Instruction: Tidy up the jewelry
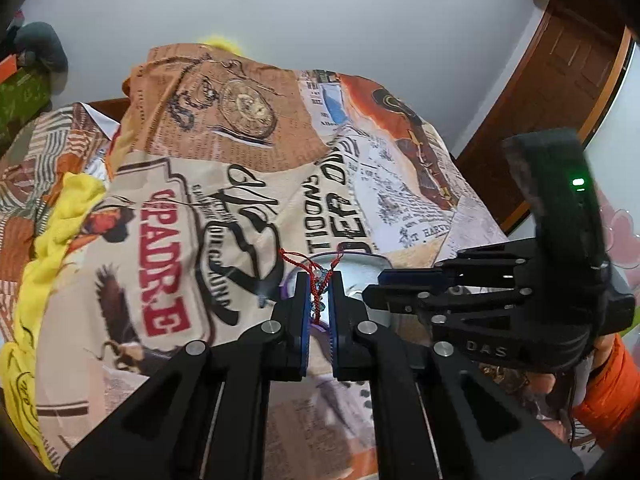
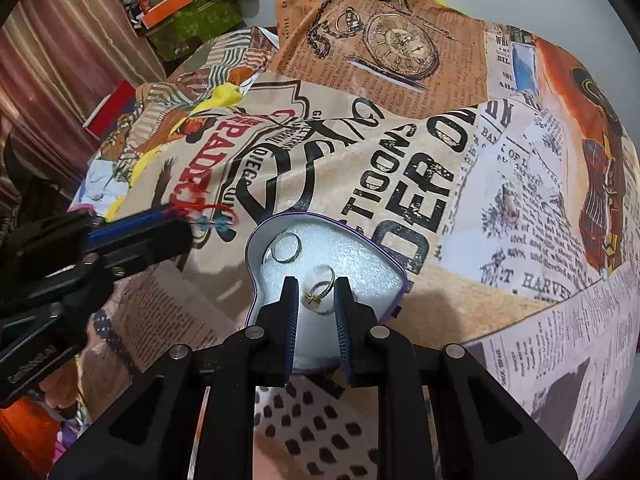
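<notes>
Left tool [image 1: 319, 304] clenched on red cord bracelet [image 1: 318, 286], cord pinched between pads, loop and blue beads hanging free past tips

Right tool [image 2: 316, 300] nearly closed, gold ring [image 2: 320, 290] between its pads; grip on ring likely, contact not certain

Heart-shaped tin [image 2: 320, 264] directly below right tool, second ring [image 2: 286, 249] lying inside

Bracelet up and left of tin in right view, near its rim; left tool nearer for drop

Printed cloth [image 2: 500, 184] beyond, covering surface
</notes>
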{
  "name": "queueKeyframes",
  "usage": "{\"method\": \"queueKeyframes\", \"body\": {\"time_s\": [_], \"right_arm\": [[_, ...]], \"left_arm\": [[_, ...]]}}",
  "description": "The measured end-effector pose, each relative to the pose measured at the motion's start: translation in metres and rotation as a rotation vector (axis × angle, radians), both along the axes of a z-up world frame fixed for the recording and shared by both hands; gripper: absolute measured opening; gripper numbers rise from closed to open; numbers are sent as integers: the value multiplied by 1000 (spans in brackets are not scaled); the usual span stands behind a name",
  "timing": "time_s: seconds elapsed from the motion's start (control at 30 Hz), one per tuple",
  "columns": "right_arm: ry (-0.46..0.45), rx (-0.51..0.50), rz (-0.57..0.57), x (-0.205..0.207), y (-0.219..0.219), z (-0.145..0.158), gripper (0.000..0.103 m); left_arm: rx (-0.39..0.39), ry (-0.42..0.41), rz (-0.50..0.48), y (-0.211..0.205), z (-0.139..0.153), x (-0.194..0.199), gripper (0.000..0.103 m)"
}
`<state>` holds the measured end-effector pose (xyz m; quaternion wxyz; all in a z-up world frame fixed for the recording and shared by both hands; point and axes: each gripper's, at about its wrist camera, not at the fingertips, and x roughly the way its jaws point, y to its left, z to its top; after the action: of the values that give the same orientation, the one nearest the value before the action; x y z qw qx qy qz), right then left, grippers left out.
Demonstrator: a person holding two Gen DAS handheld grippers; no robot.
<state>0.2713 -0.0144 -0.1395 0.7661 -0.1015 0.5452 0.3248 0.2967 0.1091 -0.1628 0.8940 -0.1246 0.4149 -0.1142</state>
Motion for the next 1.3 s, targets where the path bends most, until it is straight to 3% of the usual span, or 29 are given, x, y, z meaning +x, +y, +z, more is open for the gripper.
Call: {"method": "queueKeyframes", "body": {"time_s": [0.3, 0.6, 0.8, 0.9, 1.0, 1.07, 1.3], "right_arm": [[-120, -30, -23, -16, -29, 24, 17], [-121, -16, -58, -27, -54, 29, 17], [-106, 30, -76, -39, -64, 38, 18], [-115, 45, -82, -48, -70, 46, 18], [-144, 52, -95, -60, -76, 57, 29], [-171, 70, -113, -69, -84, 67, 44], [-229, 85, -170, -99, -110, 86, 46]], "left_arm": [[57, 47, -82, -43, -18, 10, 6], [176, 54, -122, -71, -16, 1, 8], [222, 0, -101, -73, 11, -24, 19], [232, -33, -94, -75, 27, -40, 30], [234, -63, -92, -77, 41, -55, 33], [224, -80, -98, -79, 49, -65, 36], [220, -104, -128, -98, 62, -91, 42]]}}
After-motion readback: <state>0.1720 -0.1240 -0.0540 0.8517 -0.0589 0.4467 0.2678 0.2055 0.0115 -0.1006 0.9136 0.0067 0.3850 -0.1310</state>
